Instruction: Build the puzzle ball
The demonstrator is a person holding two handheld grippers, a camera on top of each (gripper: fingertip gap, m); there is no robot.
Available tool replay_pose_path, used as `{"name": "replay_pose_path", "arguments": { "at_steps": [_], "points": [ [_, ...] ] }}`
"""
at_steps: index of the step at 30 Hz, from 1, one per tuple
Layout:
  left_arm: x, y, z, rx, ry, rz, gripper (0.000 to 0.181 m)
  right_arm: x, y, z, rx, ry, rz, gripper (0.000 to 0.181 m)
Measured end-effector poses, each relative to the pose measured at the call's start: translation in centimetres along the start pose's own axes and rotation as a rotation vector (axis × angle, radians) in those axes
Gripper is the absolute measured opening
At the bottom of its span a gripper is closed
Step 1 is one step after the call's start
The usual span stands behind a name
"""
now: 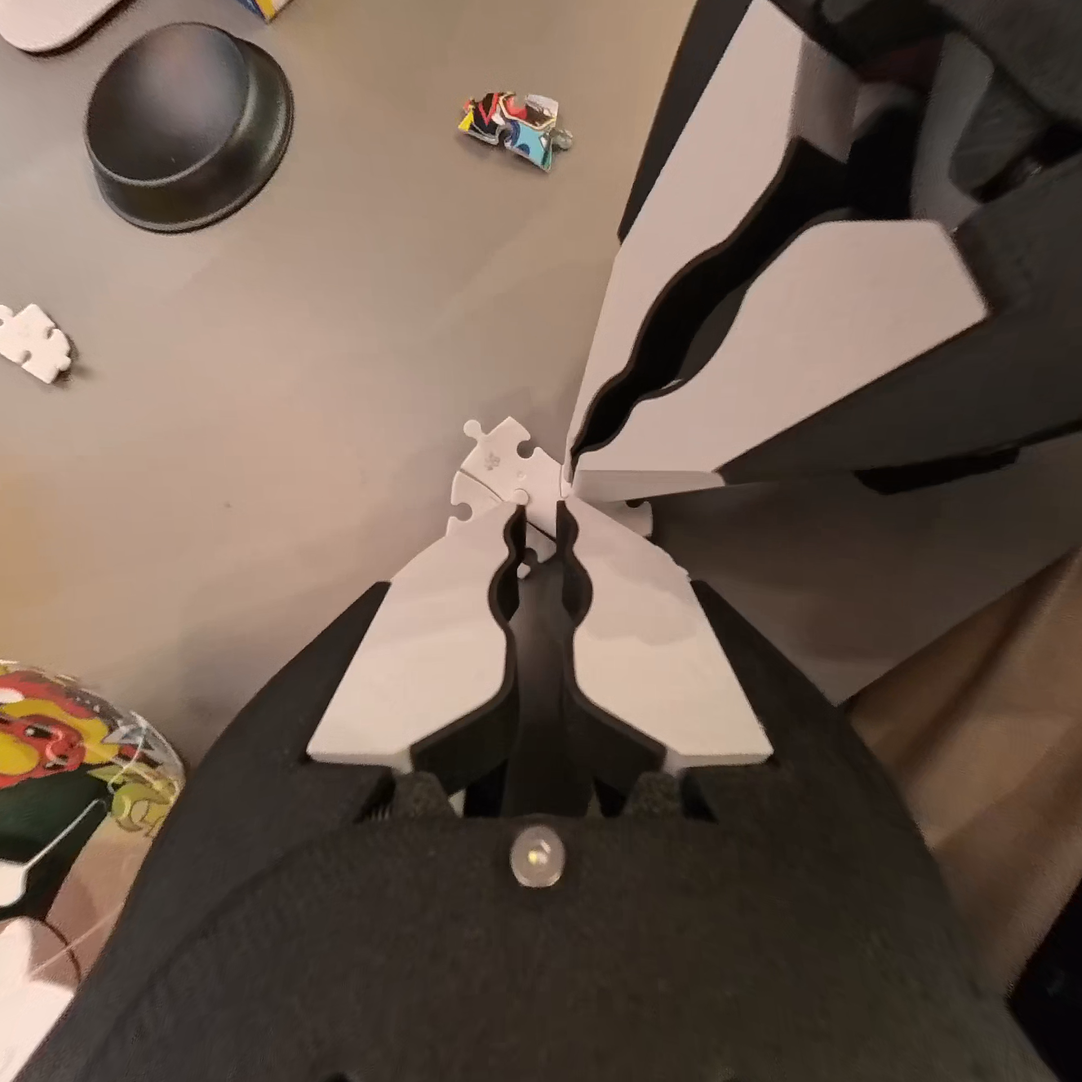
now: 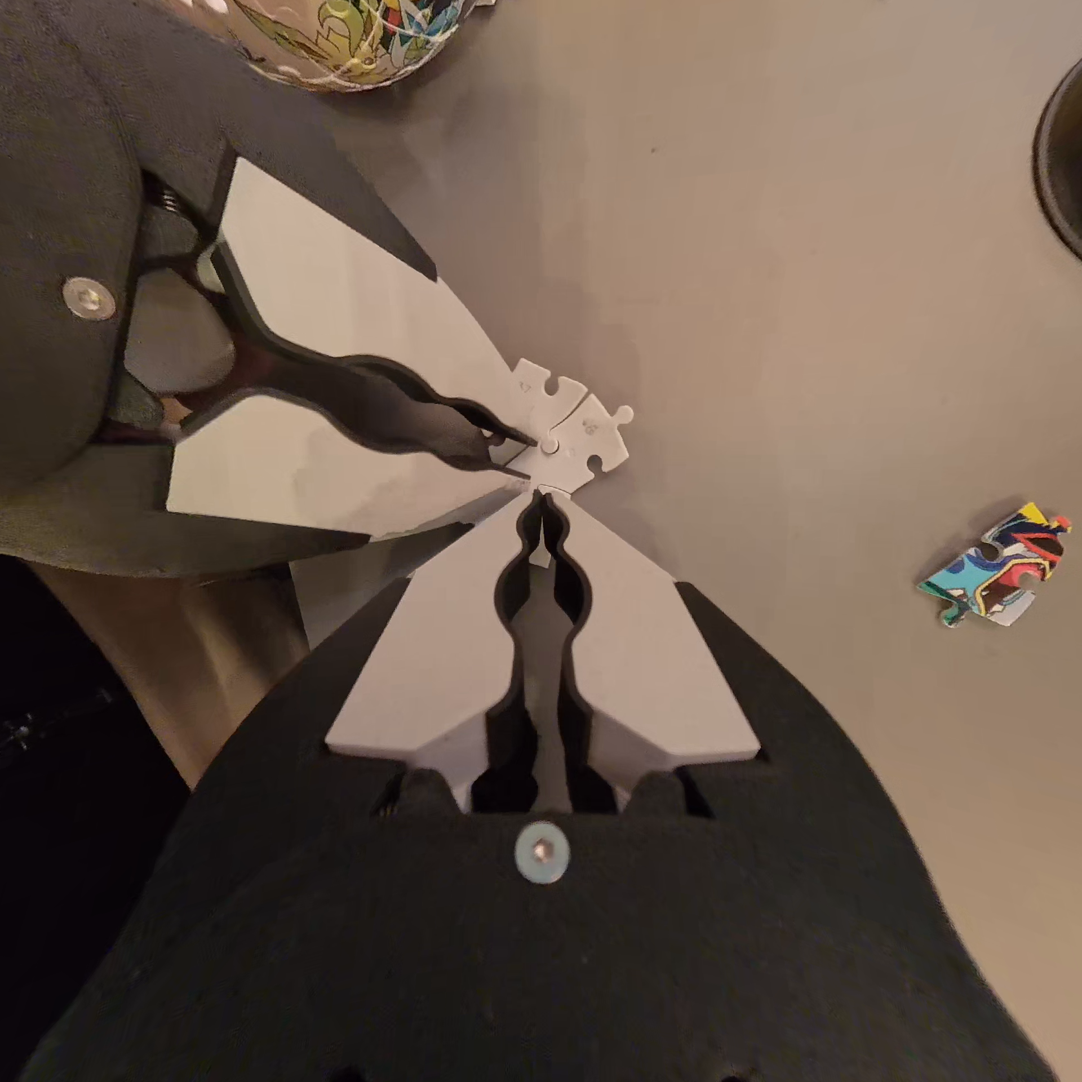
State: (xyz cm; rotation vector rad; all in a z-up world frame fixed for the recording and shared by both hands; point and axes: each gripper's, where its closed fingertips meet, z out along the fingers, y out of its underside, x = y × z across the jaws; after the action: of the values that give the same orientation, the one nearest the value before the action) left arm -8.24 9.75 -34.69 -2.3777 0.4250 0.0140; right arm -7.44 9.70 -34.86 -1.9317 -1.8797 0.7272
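Two white, back-side-up puzzle pieces (image 1: 497, 462) are fitted together and held just above the grey table. My left gripper (image 1: 540, 512) is shut on their near edge. My right gripper (image 1: 569, 468) comes in from the upper right and is shut on the same cluster. In the right wrist view the joined pieces (image 2: 585, 445) fan out beyond both tips, with my right gripper (image 2: 541, 497) below them and my left gripper (image 2: 524, 454) to their left. The partly built, colourful puzzle ball (image 1: 58, 749) sits at the lower left and also shows in the right wrist view (image 2: 351, 41).
A black round stand (image 1: 187, 123) sits on the grey table (image 1: 322, 293) at the upper left, at the right edge in the right wrist view (image 2: 1060, 175). A loose coloured piece (image 1: 515, 126) (image 2: 995, 574) and a white piece (image 1: 35, 342) lie nearby. Both grippers' tips are close together, under 4 cm apart.
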Motion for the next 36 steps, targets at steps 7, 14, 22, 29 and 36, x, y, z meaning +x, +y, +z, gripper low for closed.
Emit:
{"name": "replay_pose_path", "arguments": {
  "at_steps": [7,14,22,29,36],
  "points": [
    [-0.3,0.2,0.0,-0.022,-0.059,0.079,0.011,0.0,0.0,0.0,-0.035,-0.043,0.017,0.000],
    [-0.4,-0.4,-0.7,0.039,-0.053,0.056,0.014,0.0,-0.1,0.0,-0.001,-0.071,0.025,0.000],
    [-2.4,0.4,-1.0,0.037,-0.086,-0.039,0.020,0.4,-0.6,-0.5,0.035,-0.042,-0.014,0.000],
    [-2.7,0.5,-0.5,0.024,-0.085,-0.063,0.023,0.1,-1.7,0.1,0.052,-0.023,-0.078,0.000],
    [-2.7,0.8,-0.5,0.015,-0.082,-0.077,0.025,0.5,-1.6,1.1,0.014,-0.005,-0.098,0.000]
  ]
}}
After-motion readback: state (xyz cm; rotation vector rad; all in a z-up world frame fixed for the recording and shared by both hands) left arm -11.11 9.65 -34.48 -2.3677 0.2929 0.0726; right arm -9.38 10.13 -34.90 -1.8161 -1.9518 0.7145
